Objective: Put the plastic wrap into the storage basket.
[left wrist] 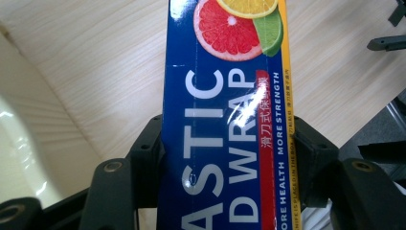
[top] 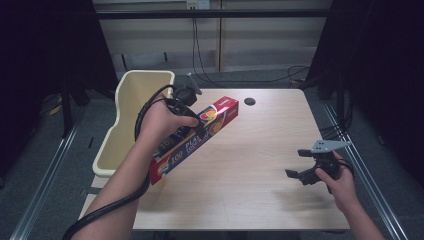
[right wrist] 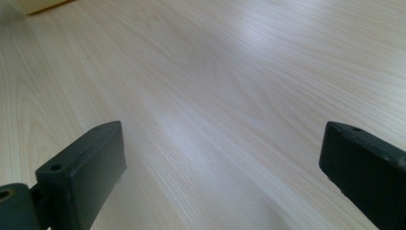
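High view: left claw (top: 192, 122) squeezes the box (top: 195, 138); keep it level over the bin (top: 127, 120). Right claw (top: 303, 172) waits, apart.

From my remote station I see a pale wooden table (top: 260, 160) with fine lengthwise grain, bare across most of its top. A round dark cable hole (top: 249, 101) sits near the far edge of the tabletop. A cream plastic bin (top: 131, 95) stands against the table's left side, its rim about level with the tabletop and its mouth open upward. Beyond the table, black cables (top: 280, 75) hang down a light panelled wall (top: 260, 45) and trail across the grey floor (top: 50, 150). Metal rails (top: 42, 185) run along the floor on both sides, and dark curtains (top: 380, 60) frame the scene left and right.
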`<state>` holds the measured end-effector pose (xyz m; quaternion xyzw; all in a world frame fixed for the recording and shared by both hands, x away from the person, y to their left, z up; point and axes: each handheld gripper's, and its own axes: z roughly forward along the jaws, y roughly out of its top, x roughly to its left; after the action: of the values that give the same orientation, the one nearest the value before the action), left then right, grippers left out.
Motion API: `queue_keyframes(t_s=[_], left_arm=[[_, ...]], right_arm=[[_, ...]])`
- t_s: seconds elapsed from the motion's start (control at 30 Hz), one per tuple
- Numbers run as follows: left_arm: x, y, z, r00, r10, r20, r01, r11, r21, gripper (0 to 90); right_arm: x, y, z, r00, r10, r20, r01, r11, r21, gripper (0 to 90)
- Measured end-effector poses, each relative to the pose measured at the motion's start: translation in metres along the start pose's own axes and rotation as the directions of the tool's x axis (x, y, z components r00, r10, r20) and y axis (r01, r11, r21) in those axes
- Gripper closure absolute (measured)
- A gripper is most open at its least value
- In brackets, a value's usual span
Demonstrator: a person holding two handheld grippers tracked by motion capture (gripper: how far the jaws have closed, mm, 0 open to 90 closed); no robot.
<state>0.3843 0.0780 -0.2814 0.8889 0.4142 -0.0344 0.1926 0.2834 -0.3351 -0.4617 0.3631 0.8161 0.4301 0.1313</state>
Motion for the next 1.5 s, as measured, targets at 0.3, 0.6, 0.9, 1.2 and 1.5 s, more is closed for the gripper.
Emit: queue_keyframes(t_s=[0.3,0.6,0.9,1.2,1.5], left_arm=[[0.006,-0.002,-0.016,0.9997,-0.026,-0.001,0.026,0.9997,-0.003,41.1],[0.015,-0.005,-0.029,0.9986,-0.052,-0.01,0.052,0.9986,-0.008,41.1],[0.019,-0.007,-0.04,0.9966,-0.079,-0.022,0.079,0.9967,-0.017,41.1],[0.023,-0.008,-0.048,0.9935,-0.111,-0.027,0.11,0.9935,-0.03,41.2],[0.029,-0.012,-0.059,0.99,-0.137,-0.035,0.135,0.9899,-0.041,41.2]], right_arm=[[0.001,0.0,0.001,1.0,0.0,0.0,0.0,1.0,0.003,1.8],[0.001,0.0,0.001,1.0,0.0,0.0,0.0,1.0,0.003,1.8],[0.0,0.0,0.0,1.0,0.0,0.004,0.0,1.0,0.0,1.8],[0.0,0.0,-0.001,1.0,0.0,0.005,0.0,1.0,0.0,1.8],[-0.001,0.0,-0.002,1.0,0.005,0.001,-0.005,1.0,-0.002,1.8]])
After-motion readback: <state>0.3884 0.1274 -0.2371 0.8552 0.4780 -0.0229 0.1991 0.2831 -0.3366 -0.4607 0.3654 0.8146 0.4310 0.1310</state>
